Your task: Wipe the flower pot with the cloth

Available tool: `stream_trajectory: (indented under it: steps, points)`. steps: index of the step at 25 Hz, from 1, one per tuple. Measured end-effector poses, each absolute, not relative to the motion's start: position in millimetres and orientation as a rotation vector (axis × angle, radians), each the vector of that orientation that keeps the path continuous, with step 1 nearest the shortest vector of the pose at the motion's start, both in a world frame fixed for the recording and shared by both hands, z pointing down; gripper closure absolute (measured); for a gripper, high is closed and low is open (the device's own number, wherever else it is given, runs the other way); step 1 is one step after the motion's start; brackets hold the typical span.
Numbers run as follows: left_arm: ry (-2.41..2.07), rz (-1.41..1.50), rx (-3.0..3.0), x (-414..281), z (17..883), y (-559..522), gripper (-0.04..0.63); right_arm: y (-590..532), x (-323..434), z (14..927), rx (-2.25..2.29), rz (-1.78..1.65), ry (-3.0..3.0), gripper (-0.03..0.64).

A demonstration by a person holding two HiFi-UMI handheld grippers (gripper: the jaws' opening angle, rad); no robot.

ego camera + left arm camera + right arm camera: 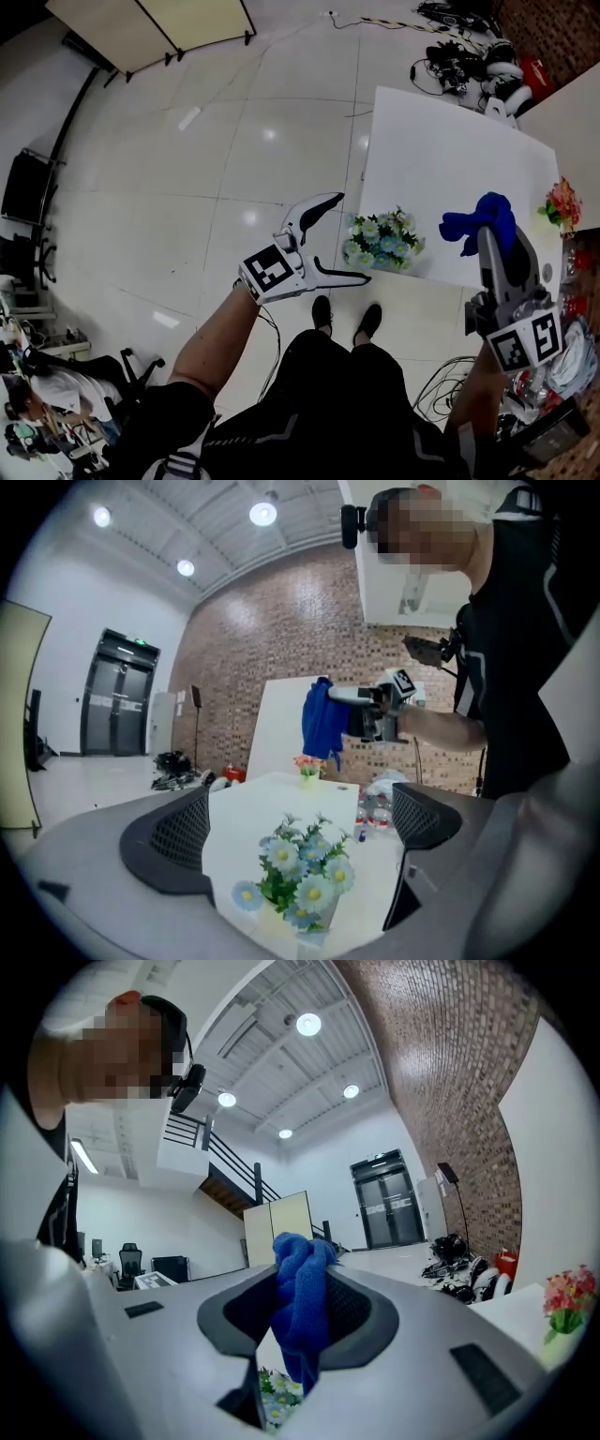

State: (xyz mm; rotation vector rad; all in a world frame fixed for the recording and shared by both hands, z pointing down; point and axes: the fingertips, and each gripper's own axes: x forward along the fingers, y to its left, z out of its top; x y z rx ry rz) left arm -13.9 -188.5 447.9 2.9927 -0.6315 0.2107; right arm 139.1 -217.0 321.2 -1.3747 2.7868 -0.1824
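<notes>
**Flower pot stands at the table's edge as the cloth closes in**

A white table [441, 159] stands over a bare tiled floor [234, 141], and the job in hand sits right at its near edge. The left gripper [352, 239] hangs just off that edge with its jaws spread wide and nothing held, the flowers lined up in the gap ahead of them but untouched. The right gripper [489, 234] is clamped on a bunched blue cloth [480, 217], which is held up over the table a little to the side of the flowers. The flower pot [380, 248], pale and mostly hidden under blue and white blooms, stands so near the rim that any sideways shove, whether from a jaw arriving off-line or from a firm wipe, could likely tip it to the floor. If the open jaws close too high, they would catch stems and petals and not the pot, probably crushing the flowers and leaving the pot loose. The cloth is pinched only at one fold and may slip out under rubbing
</notes>
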Motion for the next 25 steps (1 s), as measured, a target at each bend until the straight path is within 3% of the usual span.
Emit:
stream_trajectory:
  steps: [25]
  points:
    - [-0.625,0.153,3.021,24,667,-223,0.000,-226,176,482,-1.450,-0.207,2.799,0.514]
